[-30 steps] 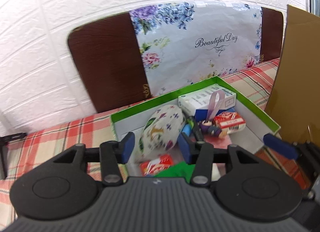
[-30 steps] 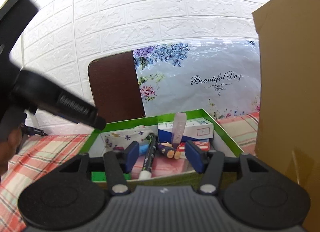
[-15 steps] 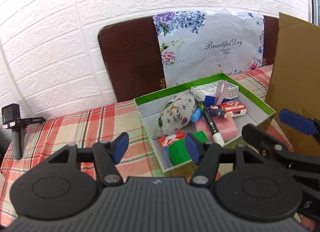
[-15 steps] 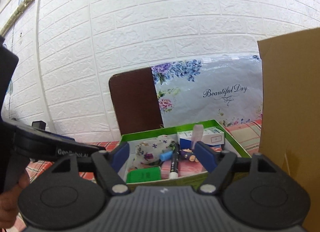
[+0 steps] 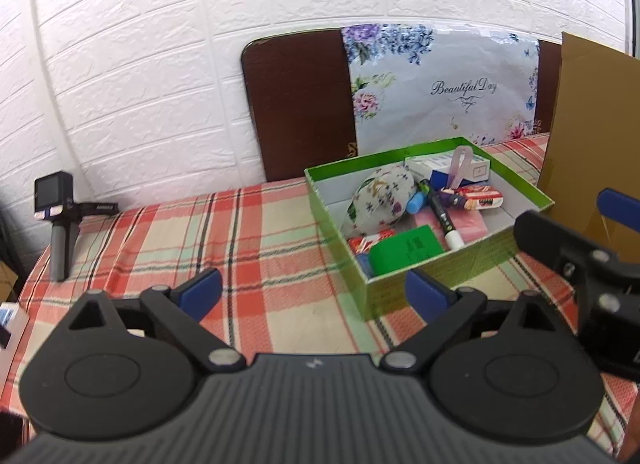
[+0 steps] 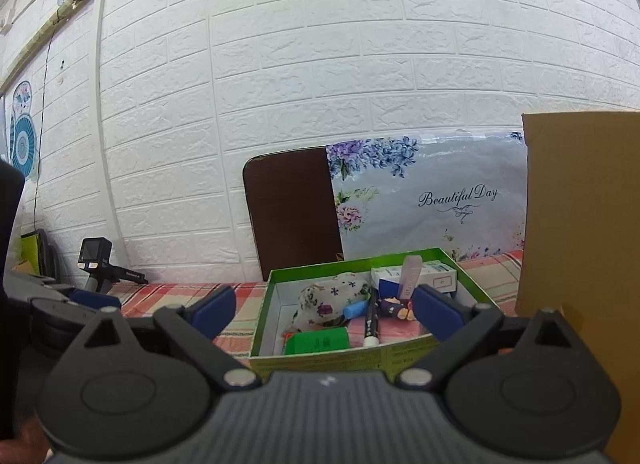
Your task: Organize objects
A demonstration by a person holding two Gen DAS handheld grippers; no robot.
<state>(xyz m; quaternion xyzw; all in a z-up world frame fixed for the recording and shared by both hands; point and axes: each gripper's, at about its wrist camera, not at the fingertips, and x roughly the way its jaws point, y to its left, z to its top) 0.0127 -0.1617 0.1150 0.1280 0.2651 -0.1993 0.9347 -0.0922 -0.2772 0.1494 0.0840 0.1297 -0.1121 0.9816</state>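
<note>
A green box (image 5: 516, 185) (image 6: 264, 316) stands on the plaid tablecloth and holds a floral pouch (image 5: 380, 195) (image 6: 332, 298), a black marker (image 5: 440, 215) (image 6: 371, 322), a green block (image 5: 406, 250) (image 6: 318, 342), a white carton (image 5: 440, 165) (image 6: 430, 274), a pink pack (image 5: 468, 221) and small red packets. My left gripper (image 5: 310, 290) is open and empty, over the cloth in front and left of the box. My right gripper (image 6: 324, 310) is open and empty, in front of the box; it also shows in the left wrist view (image 5: 576, 232).
A tall cardboard box (image 5: 592, 119) (image 6: 580, 244) stands right of the green box. A brown board with a floral bag (image 5: 440, 91) leans on the white brick wall. A small camera on a grip (image 5: 56, 203) (image 6: 96, 264) stands at the table's left end.
Both grippers have pulled back and up from the box. Their jaws have opened wider. More of the tablecloth and the camera at the left have come into view.
</note>
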